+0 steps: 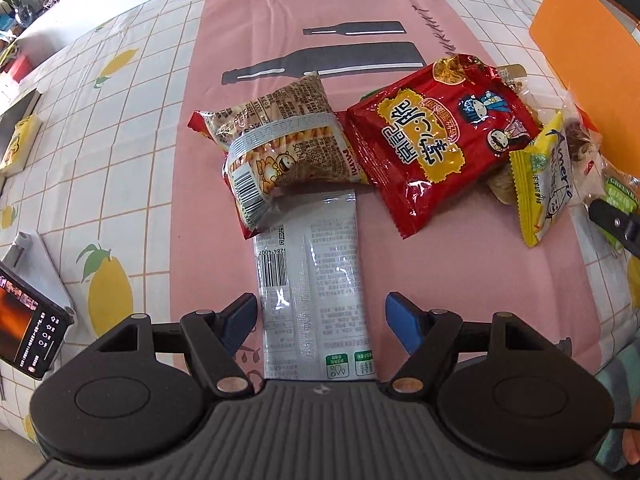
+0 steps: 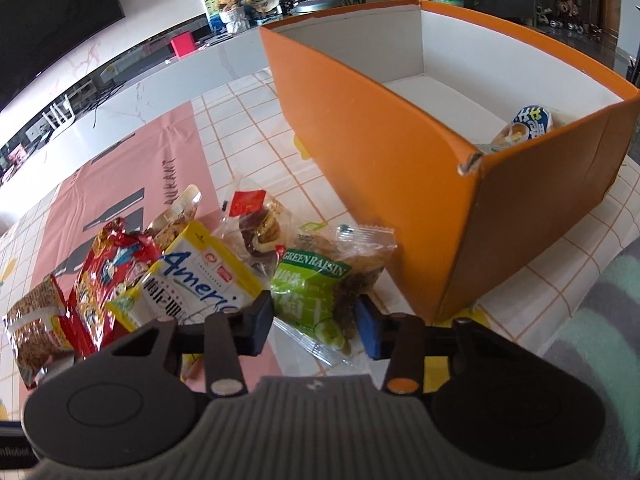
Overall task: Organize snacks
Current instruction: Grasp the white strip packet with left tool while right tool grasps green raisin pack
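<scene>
In the left wrist view my left gripper [image 1: 322, 320] stands open over a silver packet [image 1: 312, 280] lying barcode-up on the pink runner, one finger on each side of it. Beyond it lie a stick-snack bag [image 1: 280, 148], a red noodle packet [image 1: 436, 140] and a yellow packet [image 1: 540, 184]. In the right wrist view my right gripper [image 2: 314, 324] is shut on a green raisin packet [image 2: 308, 300] resting on the table, its pads against both sides. The orange box [image 2: 380, 128] stands just to the right, holding one blue-and-yellow snack [image 2: 528, 124].
A clear cookie packet [image 2: 260, 220] and the yellow packet [image 2: 200, 276] crowd the raisin packet's left. A phone [image 1: 28, 328] leans on a stand at the table's left edge, with a yellow pack [image 1: 20, 144] behind it. A striped cloth [image 2: 600, 320] lies past the table's right edge.
</scene>
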Motion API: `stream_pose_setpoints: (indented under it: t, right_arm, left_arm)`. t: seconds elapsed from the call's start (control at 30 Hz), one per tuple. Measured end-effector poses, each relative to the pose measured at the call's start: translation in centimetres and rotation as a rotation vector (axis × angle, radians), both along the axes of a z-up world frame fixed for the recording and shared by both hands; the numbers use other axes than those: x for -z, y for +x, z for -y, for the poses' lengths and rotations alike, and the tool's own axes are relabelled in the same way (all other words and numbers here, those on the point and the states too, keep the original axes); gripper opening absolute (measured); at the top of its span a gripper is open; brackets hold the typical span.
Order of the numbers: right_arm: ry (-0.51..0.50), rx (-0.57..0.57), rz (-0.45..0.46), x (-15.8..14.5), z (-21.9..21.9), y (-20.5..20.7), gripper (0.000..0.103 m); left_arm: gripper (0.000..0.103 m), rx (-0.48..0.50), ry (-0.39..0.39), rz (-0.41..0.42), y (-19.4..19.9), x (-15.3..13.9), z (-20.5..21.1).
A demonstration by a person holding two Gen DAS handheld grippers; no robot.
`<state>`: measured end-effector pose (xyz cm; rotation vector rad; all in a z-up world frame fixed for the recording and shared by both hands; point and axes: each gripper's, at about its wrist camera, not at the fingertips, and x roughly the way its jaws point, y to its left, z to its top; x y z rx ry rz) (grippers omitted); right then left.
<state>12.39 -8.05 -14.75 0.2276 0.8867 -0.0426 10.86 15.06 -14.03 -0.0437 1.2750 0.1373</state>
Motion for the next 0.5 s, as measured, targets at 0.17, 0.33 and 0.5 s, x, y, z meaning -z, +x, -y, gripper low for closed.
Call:
stream_pose_setpoints:
  t: [0.17, 0.33, 0.5]
  right_arm:
    - [0.003, -0.073, -0.017, -0.3, -0.1, -1.1, 0.041]
    - [-0.006, -0.146, -0.03, -0.4, -0.5, -1.9, 0.04]
    - [-0.01, -0.206, -0.045, -0.7, -0.3, -2.7, 0.04]
  left_arm:
    - [0.088, -0.024, -0.003, 0.025, 0.2, 0.0, -0.2]
    - [0.086, -0.023, -0.01, 0.033, 0.2, 0.0, -0.1]
    - [0.061, -0.009, -0.04, 0.052, 0.1, -0.2, 0.4]
